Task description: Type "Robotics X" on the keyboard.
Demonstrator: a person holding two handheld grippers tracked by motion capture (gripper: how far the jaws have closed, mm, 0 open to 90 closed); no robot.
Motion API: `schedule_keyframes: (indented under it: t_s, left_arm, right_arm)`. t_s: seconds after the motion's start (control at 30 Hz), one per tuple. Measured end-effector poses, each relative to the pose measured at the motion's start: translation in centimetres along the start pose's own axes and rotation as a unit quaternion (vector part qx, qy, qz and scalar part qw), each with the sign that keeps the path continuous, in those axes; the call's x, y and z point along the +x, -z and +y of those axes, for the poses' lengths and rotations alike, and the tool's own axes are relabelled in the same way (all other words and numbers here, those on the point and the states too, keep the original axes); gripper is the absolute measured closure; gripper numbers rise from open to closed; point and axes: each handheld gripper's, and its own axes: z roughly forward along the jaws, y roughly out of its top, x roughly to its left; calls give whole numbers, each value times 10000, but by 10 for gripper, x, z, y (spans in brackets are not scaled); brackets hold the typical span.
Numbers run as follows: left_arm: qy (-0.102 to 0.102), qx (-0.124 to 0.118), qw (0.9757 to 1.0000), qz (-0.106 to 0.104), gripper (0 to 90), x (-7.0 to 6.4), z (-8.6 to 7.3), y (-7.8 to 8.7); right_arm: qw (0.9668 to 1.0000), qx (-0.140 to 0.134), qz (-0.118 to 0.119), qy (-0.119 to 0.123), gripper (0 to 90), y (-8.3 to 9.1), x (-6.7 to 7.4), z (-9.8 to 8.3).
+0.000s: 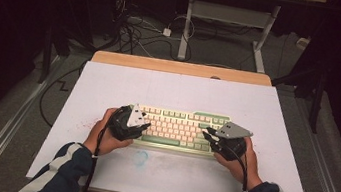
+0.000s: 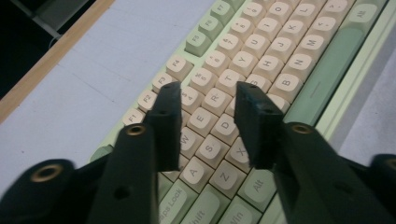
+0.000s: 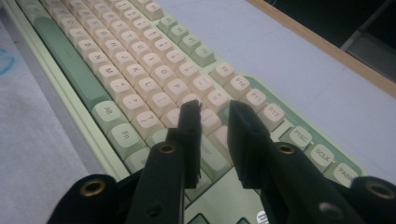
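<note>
Reaching in from the near edge, both striped sleeves; each hand angled inward over an end of the keyboard (image 1: 179, 127). Left gripper (image 1: 139, 128) low over the left key block, jaws parted moderately, nothing between them, tips above the number and Q-W-E rows. Right gripper (image 1: 209, 135) over the right end, jaws parted by a narrow gap, holding nothing, tips above keys near the function row. Keyboard lies flat, mid-desk (image 1: 110, 82), on the white sheet.

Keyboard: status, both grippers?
Left gripper open over the left keys. Right gripper open over the right end. Keyboard flat on the mat, nothing gripped, nothing in the way.
</note>
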Motion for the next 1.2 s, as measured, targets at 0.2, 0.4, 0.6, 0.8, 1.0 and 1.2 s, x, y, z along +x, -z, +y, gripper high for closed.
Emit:
schedule_keyframes:
  t_s: [0.2,0.4,0.6,0.8,1.0,1.2]
  left_arm:
    - [14,-123,9999,0,443,-2,1,1]
    - [112,-225,9996,95,267,-3,1,-1]
    - [141,-262,9995,131,173,-4,0,-2]
    - [110,-353,9992,172,156,-7,-2,-3]
    - [67,-493,9983,286,154,-7,-1,-3]
    - [29,-471,9985,281,154,-8,-1,-3]
  right_arm:
    - [9999,-62,-99,15,587,0,0,0]
    - [9993,-137,-327,-72,423,0,0,0]
    - [9980,-141,-596,-123,307,-2,1,-1]
    - [9978,-93,-625,-187,200,-5,3,-1]
    - [9971,-162,-723,-152,192,-5,5,1]
    - [9977,-156,-653,-114,193,-5,7,2]
